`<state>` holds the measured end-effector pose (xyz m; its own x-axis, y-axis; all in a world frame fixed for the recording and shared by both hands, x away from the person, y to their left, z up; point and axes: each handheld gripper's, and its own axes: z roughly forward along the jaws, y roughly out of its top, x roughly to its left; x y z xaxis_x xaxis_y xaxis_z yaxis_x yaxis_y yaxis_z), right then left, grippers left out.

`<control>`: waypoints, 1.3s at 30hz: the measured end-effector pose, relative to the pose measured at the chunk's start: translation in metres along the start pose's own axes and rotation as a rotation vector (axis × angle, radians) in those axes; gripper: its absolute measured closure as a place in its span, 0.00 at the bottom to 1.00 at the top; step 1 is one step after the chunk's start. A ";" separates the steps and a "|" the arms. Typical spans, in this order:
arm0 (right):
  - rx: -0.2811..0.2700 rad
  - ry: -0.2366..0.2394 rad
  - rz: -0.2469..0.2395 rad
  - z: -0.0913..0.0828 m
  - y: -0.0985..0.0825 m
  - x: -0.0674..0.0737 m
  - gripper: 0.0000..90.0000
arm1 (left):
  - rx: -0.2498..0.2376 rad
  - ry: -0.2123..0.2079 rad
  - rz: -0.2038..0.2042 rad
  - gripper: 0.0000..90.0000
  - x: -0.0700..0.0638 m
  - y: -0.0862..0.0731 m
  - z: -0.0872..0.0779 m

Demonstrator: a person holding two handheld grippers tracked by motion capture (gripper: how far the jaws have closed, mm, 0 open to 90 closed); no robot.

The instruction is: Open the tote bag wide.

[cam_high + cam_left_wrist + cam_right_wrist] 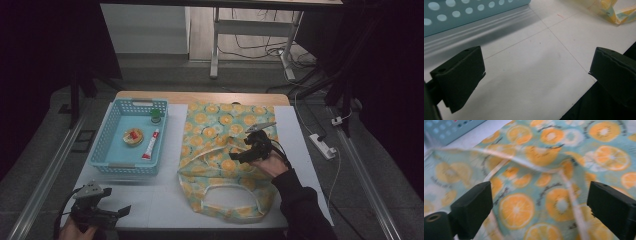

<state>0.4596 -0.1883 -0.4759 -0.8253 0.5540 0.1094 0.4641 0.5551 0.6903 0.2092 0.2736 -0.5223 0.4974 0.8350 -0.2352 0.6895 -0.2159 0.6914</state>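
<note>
My right tool (239,156) hovers over the orange-print bag (220,150), jaws apart and empty, while my left tool (122,212) waits wide open above the bench (150,200).

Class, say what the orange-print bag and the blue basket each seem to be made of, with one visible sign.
Orange-print bag: looks like thin matte fabric, since it wrinkles and folds softly.
Blue basket: probably moulded plastic, with rigid walls pierced by even rows of holes.

A blue perforated basket (101,145) is set at the table's (165,200) left. A green-capped bottle (156,116), a round tin (133,136) and a red-capped tube (150,145) are held in it.
</note>
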 end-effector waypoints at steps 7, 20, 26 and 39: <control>0.042 0.013 -0.053 0.006 -0.015 0.019 0.00 | -0.002 -0.003 -0.001 0.00 0.000 0.000 0.000; 0.163 -0.009 -0.139 0.036 -0.039 0.037 0.00 | -0.009 -0.019 -0.011 0.00 0.002 -0.001 -0.001; 0.148 -0.038 -0.180 0.033 -0.041 0.040 0.18 | -0.006 -0.024 -0.015 0.00 0.003 -0.001 0.000; 0.175 0.025 -0.204 0.024 -0.036 0.046 0.90 | -0.006 -0.027 -0.017 0.00 0.003 -0.001 0.000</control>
<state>0.4126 -0.1677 -0.5127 -0.9141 0.4055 0.0000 0.3343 0.7534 0.5662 0.2102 0.2764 -0.5232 0.4996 0.8245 -0.2658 0.6951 -0.1984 0.6910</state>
